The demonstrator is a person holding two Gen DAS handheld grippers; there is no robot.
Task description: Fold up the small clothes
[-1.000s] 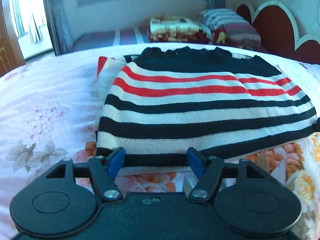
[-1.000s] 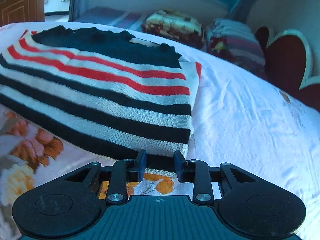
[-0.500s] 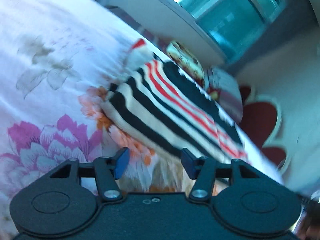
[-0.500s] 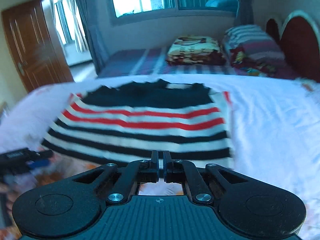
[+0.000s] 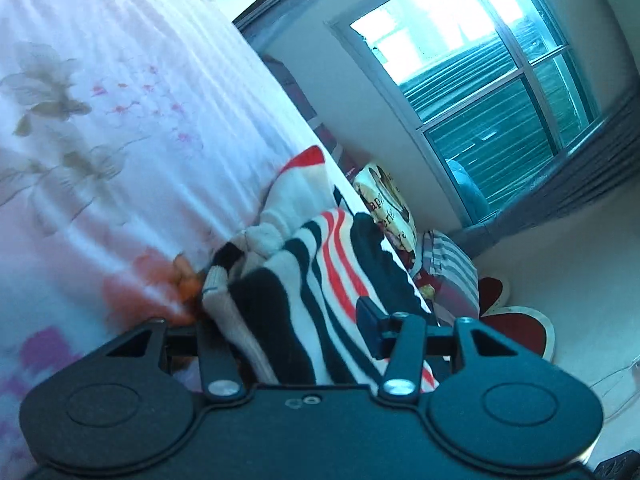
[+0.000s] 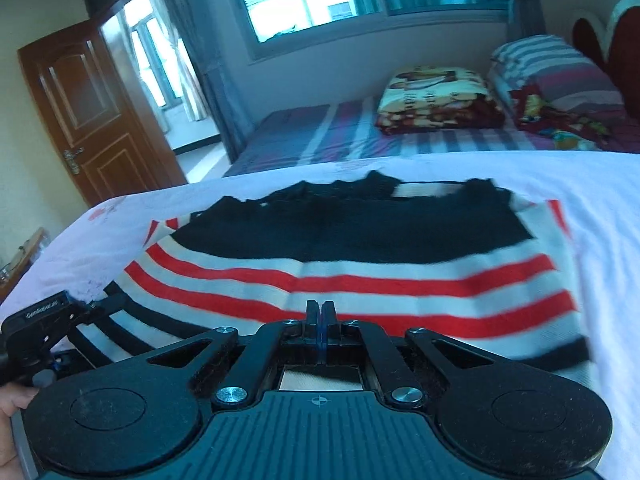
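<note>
Bedroom, flowered bedsheet (image 5: 120, 128): striped sweater (image 6: 360, 264) lies on it. Left gripper (image 5: 288, 320), view rolled, jaws closing with the sweater's bunched edge between them. Right gripper (image 6: 320, 316): jaws fully closed, nothing between, sweater just beyond the tips.

The sweater (image 6: 360, 264) is a knitted one with a black top part and red, white and black stripes below, and it lies folded on the bed. Its near edge (image 5: 296, 312) on the left side is lifted and bunched, so the stripes there run steeply. A white part with red (image 5: 304, 176) sticks out beneath the folded body.
</note>
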